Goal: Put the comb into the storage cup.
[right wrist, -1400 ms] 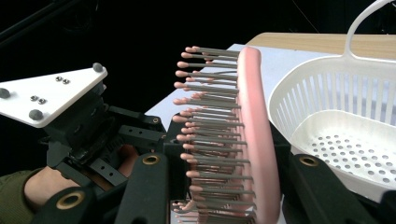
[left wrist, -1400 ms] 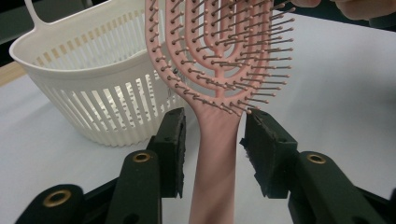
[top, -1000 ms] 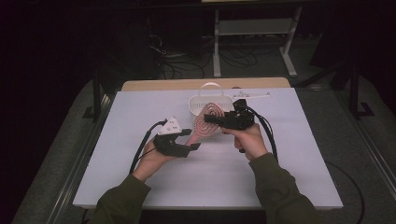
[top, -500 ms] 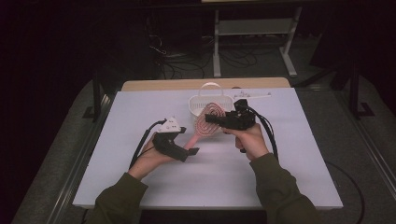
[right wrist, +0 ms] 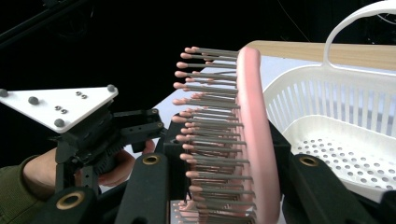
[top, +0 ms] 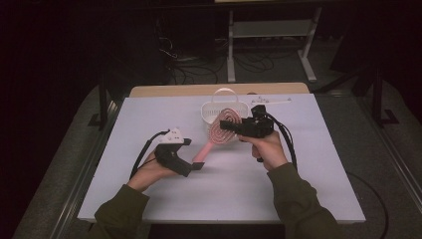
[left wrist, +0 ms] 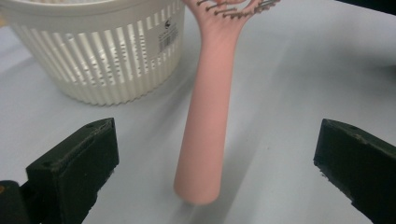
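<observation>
My right claw (right wrist: 219, 186) is pinching the pink hairbrush (top: 221, 130) by its head. My left claw (left wrist: 215, 163) has just been spreading wide; the handle is lying between its jaws, untouched.

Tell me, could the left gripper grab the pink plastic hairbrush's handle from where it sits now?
Probably yes. The left gripper has its jaws wide open on either side of the pink plastic hairbrush, whose handle lies untouched between them, while the right gripper clamps the brush head.

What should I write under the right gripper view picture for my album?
Right gripper clamps the head of a pink hairbrush beside a white basket.
</observation>
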Action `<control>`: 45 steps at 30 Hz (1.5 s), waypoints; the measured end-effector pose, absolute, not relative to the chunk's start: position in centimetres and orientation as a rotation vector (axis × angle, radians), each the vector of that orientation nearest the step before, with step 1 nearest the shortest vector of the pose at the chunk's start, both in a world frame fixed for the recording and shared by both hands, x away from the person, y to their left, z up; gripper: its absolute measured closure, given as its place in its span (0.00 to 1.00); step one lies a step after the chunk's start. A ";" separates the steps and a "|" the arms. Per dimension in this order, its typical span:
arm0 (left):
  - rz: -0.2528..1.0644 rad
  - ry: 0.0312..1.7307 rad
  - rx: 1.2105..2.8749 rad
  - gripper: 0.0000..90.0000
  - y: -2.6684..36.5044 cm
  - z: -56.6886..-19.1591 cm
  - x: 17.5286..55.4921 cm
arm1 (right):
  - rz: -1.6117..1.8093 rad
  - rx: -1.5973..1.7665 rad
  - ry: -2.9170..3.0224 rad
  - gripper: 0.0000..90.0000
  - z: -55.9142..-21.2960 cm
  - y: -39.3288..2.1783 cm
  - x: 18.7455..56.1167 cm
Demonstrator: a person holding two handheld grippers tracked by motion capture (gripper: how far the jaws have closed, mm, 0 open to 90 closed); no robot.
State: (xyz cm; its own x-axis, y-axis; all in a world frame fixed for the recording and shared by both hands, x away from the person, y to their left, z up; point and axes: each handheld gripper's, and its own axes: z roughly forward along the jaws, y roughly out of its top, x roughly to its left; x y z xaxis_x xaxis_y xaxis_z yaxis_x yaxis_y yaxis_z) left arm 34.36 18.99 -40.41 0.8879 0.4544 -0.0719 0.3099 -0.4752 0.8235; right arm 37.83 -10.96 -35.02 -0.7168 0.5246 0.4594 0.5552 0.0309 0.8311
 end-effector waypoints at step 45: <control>0.264 0.655 2.111 0.00 25.7 -43.7 29.0 | -1.867 -1.186 -2.219 0.70 -34.5 -11.6 37.7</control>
